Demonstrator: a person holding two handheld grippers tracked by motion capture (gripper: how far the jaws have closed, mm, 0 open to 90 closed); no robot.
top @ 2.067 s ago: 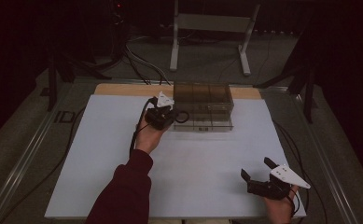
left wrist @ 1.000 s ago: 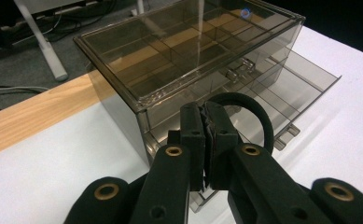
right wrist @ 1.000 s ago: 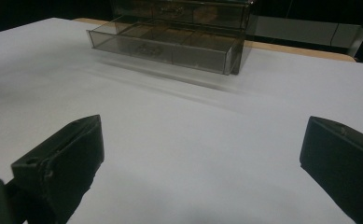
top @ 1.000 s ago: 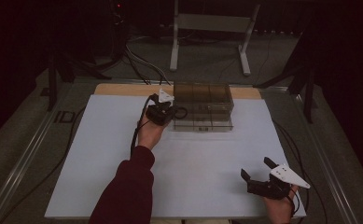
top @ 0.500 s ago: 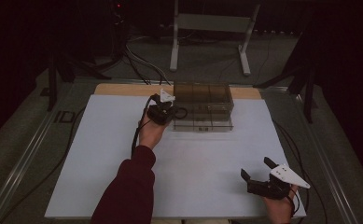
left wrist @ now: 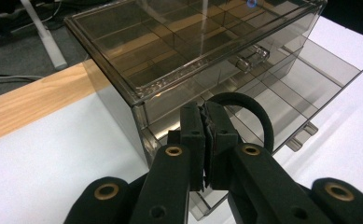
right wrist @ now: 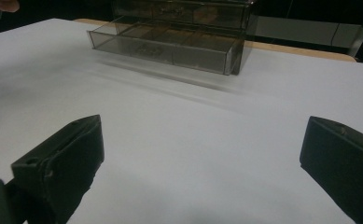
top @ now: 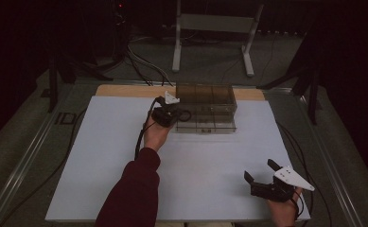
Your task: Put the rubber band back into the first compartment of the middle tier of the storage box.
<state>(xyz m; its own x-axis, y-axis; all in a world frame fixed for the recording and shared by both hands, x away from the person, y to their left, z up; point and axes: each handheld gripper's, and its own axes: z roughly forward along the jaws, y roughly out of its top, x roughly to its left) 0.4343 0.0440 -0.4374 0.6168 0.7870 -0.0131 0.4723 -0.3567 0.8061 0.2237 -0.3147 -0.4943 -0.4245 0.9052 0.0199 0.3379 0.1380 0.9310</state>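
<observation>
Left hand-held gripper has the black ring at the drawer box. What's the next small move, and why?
Probably ease the left hand-held gripper forward and down over the pulled-out lower drawer, then open. Its jaws are shut on the black ring, which hangs just above the drawer's near compartments. The right hand-held gripper rests open, far off on the white table.

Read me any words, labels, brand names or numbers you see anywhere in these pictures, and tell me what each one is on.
"ID": large pale letters on the grey floor at the left edge of the white table, cut off by the table; more may follow.
No print on the clear drawer box, the black ring, the left gripper or the right gripper.
</observation>
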